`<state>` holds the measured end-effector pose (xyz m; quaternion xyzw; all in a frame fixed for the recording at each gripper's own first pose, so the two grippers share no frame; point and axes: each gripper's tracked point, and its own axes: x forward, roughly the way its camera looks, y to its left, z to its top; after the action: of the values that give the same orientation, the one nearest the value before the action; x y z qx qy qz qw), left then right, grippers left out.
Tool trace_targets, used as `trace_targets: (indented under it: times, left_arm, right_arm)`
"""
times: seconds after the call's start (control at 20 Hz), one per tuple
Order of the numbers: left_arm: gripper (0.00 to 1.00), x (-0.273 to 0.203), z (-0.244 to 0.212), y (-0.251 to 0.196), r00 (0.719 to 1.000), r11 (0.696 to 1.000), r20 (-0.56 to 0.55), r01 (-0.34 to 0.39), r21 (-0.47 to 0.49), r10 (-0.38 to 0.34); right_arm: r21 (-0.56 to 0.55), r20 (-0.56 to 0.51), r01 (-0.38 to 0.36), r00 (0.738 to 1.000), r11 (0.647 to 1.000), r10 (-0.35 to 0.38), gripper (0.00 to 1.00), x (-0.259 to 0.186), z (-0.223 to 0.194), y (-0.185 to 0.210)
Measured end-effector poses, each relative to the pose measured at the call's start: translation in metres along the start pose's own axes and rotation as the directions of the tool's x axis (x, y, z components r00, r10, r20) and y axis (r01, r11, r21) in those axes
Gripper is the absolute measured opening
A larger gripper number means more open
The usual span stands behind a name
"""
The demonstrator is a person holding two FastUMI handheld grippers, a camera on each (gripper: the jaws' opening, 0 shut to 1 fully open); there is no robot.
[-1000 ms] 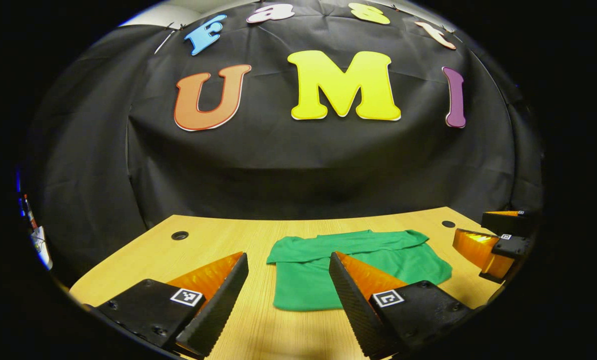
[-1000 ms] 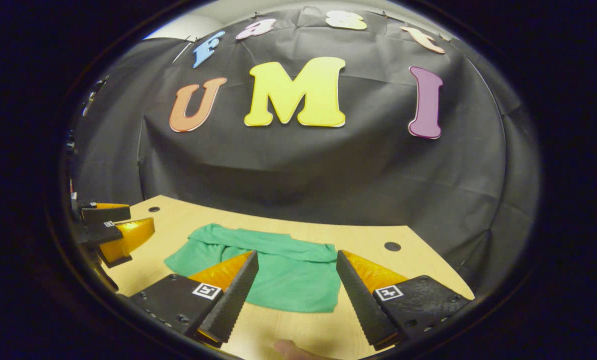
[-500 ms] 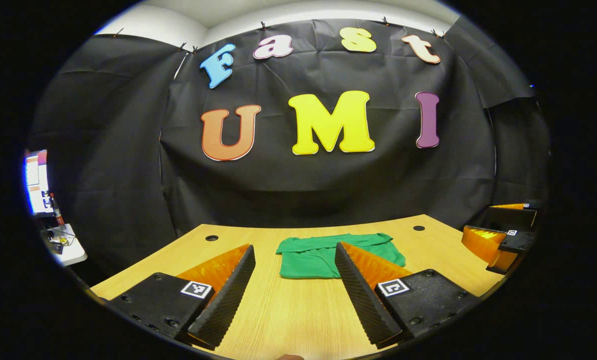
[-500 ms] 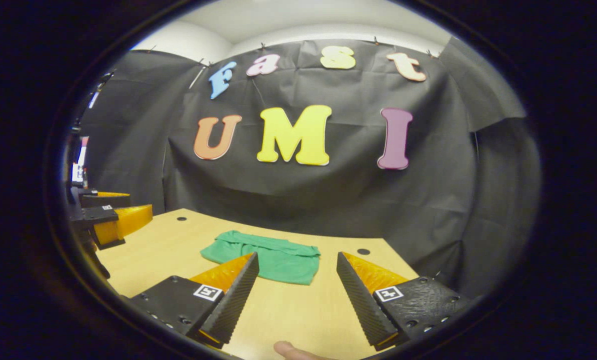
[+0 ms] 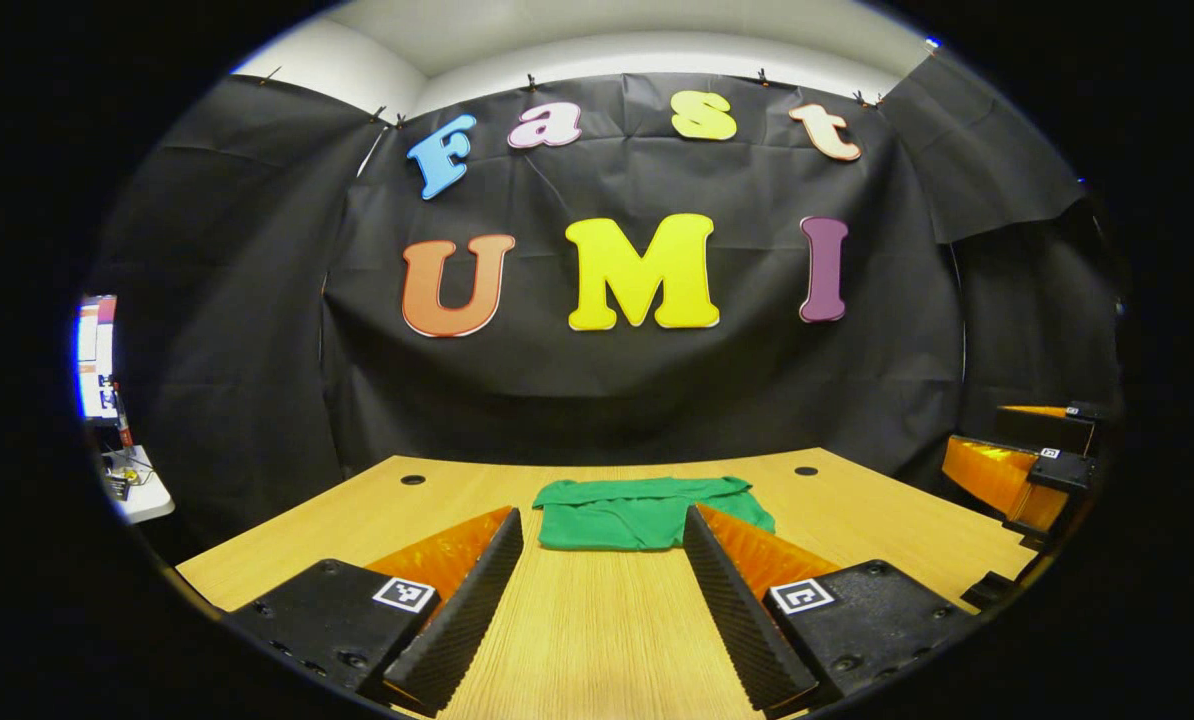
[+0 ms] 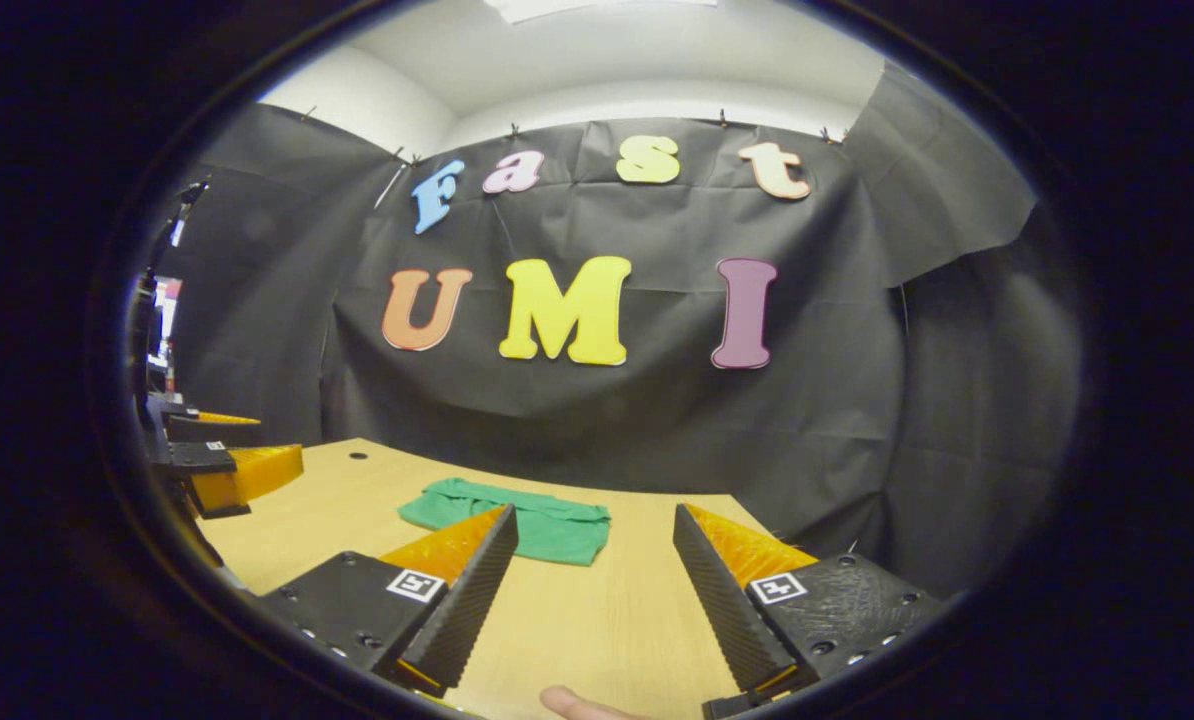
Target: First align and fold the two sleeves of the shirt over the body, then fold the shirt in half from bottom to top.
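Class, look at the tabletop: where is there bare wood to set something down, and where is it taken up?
Bare wood runs from the near edge of the table up to the folded green shirt, and on both sides of it. The shirt takes the far middle. The left gripper and right gripper hang open above the near strip.

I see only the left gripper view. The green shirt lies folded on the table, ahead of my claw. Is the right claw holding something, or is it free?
Observer: It is free. In the right gripper view the right claw stands open, with only bare table between its fingers.
Operator: How does the shirt lie from that side?
Observer: The shirt lies ahead of that claw and a little to its left, apart from it, and its near right corner rests flat on the wood.
Operator: Is anything else close to that claw?
Observer: A fingertip of the person shows at the bottom edge, below the claw.
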<state>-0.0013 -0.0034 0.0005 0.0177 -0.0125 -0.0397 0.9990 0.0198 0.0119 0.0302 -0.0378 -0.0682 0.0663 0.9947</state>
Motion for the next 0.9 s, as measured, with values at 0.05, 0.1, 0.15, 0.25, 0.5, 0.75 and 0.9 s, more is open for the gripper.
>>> trace_targets:
  times: [0.05, 0.1, 0.15, 0.25, 0.5, 0.75, 0.9]
  left_arm:
    - [1.0, 0.001, -0.001, 0.005, 1.0, 1.0, 0.004, -0.006, -0.001, 0.006]
    - [1.0, 0.002, -0.003, 0.007, 1.0, 1.0, 0.001, -0.006, -0.011, 0.006]
    - [1.0, 0.004, -0.005, 0.006, 1.0, 1.0, -0.014, -0.006, -0.023, 0.005]
    - [1.0, 0.007, -0.009, 0.001, 1.0, 1.0, -0.029, 0.001, -0.027, -0.001]
    - [1.0, 0.01, -0.01, -0.006, 1.0, 1.0, -0.02, 0.008, -0.004, -0.008]
    - [1.0, 0.008, -0.01, -0.013, 1.0, 1.0, -0.015, 0.015, 0.008, -0.015]
    - [1.0, 0.011, -0.016, -0.014, 0.999, 1.0, -0.029, 0.017, 0.006, -0.017]
  right_arm:
    - [-0.019, -0.007, -0.003, 1.0, 1.0, 0.003, 0.95, 0.001, -0.002, 0.004]
    - [-0.033, -0.017, -0.014, 1.0, 0.999, 0.013, 0.95, 0.001, -0.006, 0.008]
    - [-0.031, -0.022, -0.023, 1.0, 0.999, 0.022, 0.94, -0.001, -0.008, 0.011]
    - [-0.016, -0.017, -0.037, 0.999, 0.999, 0.037, 0.95, -0.003, -0.005, 0.014]
    - [-0.05, 0.013, -0.034, 0.999, 0.998, 0.034, 0.95, 0.002, -0.005, 0.009]
    - [-0.027, -0.02, -0.061, 0.998, 0.998, 0.061, 0.94, 0.006, -0.014, 0.013]
    - [-0.031, -0.026, -0.062, 0.998, 0.998, 0.061, 0.95, 0.01, -0.017, 0.014]
